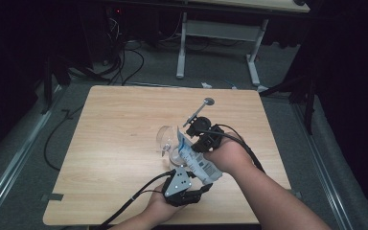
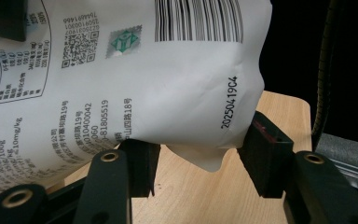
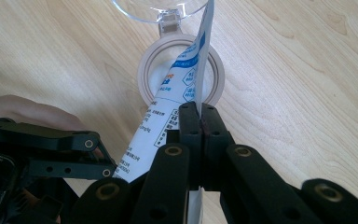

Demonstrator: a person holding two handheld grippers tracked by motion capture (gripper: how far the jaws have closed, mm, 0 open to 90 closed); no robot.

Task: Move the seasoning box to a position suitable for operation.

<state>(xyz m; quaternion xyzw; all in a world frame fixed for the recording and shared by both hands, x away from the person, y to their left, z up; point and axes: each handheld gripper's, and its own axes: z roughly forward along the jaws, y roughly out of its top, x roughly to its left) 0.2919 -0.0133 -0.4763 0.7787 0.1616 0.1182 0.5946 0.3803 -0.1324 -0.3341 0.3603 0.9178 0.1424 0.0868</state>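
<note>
A white pouch (image 1: pixel 197 162) with blue print and a barcode hangs tilted between my two grippers. The right gripper (image 1: pixel 191 141) is shut on the pouch's thin upper edge (image 3: pixel 186 79), jaws pressed flat together (image 3: pixel 199 112). Below it stands a clear jar (image 1: pixel 167 144) with its hinged lid (image 3: pixel 158 9) swung open. The pouch's top end lies over the jar's round mouth (image 3: pixel 144 70), which shows white inside. The left gripper (image 1: pixel 202 187) holds the pouch's bulging bottom end (image 2: pixel 177 93). Its jaws (image 2: pixel 200 158) are set wide, with one pad on each side of the pouch.
The wooden table (image 1: pixel 115 124) has bare surface to the left and behind the jar. Its near edge runs just under my hands. Beyond it are the white legs of another table (image 1: pixel 182 48), cables on the floor (image 1: pixel 124 62) and dark surroundings.
</note>
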